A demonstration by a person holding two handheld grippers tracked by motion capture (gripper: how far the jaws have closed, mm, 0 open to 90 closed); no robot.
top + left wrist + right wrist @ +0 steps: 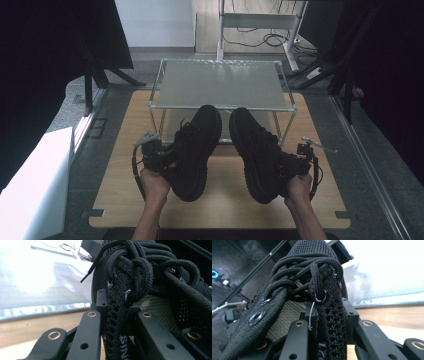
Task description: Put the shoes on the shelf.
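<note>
Wooden worktop (225,200) lies below me on a grey floor, and at its far end stands a small metal-framed shelf (220,82) with a frosted top. I hold a black shoe in each tool, both lifted clear of the worktop just before the shelf, toes pointing away from me toward it. My left tool (159,156) is clamped on the left shoe (192,150): in the left gripper view its jaws pinch the mesh side wall (113,322) beside the eyelets, one jaw outside and one inside the opening, with the knotted laces (135,267) bunched just above. My right tool (295,162) grips the right shoe (255,155) the same way; in the right gripper view the jaws close on the mesh wall (329,325) under the top eyelet (321,298), laces (307,270) piled above. The two shoes hang side by side, close but apart.
</note>
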